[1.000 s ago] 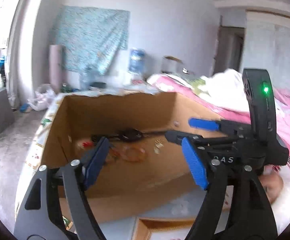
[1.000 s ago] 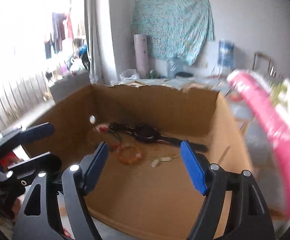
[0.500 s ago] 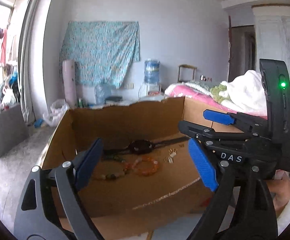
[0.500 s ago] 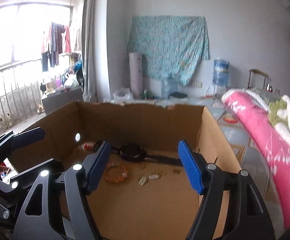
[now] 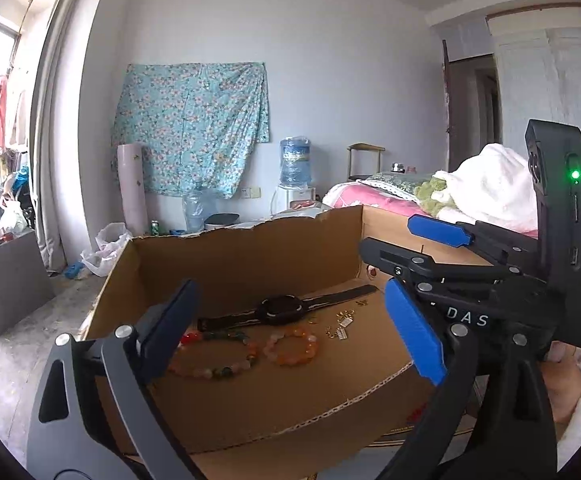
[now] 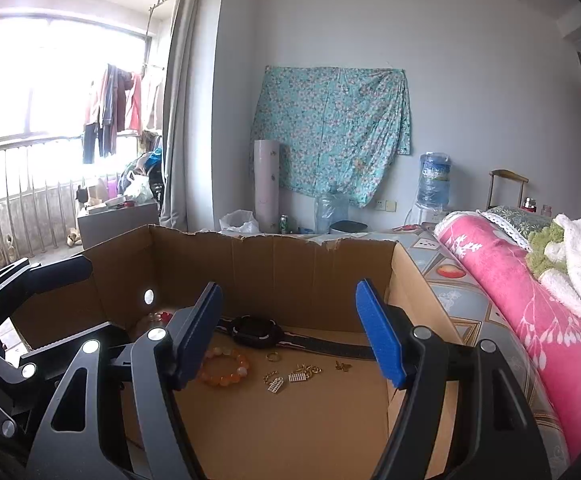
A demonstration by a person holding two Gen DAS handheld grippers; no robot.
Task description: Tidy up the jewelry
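An open cardboard box (image 5: 250, 232) (image 6: 274, 240) holds the jewelry on its floor. A black watch (image 5: 282, 308) (image 6: 256, 330) lies across the back. In front of it are a multicoloured bead bracelet (image 5: 214, 354), an orange bead bracelet (image 5: 292, 346) (image 6: 224, 368) and small gold earrings (image 5: 342, 326) (image 6: 294, 374). My left gripper (image 5: 290, 332) (image 6: 62, 308) hovers at the box's near edge, its jaws opening wide with nothing held between them. Beside it, my right gripper (image 6: 288, 334) (image 5: 414, 244) is open and empty, aimed into the box.
A bed with a pink blanket (image 6: 530, 300) and white bedding (image 5: 494, 184) runs along the right. The box sits on a patterned mat (image 6: 450, 276). A water dispenser (image 5: 295, 164), a rolled mat (image 5: 132, 188) and a grey block (image 5: 6, 280) stand farther off.
Both views have swung and levelled, so the box floor and the jewelry show more fully. The left jaws have spread wider. The right jaws have narrowed slightly.
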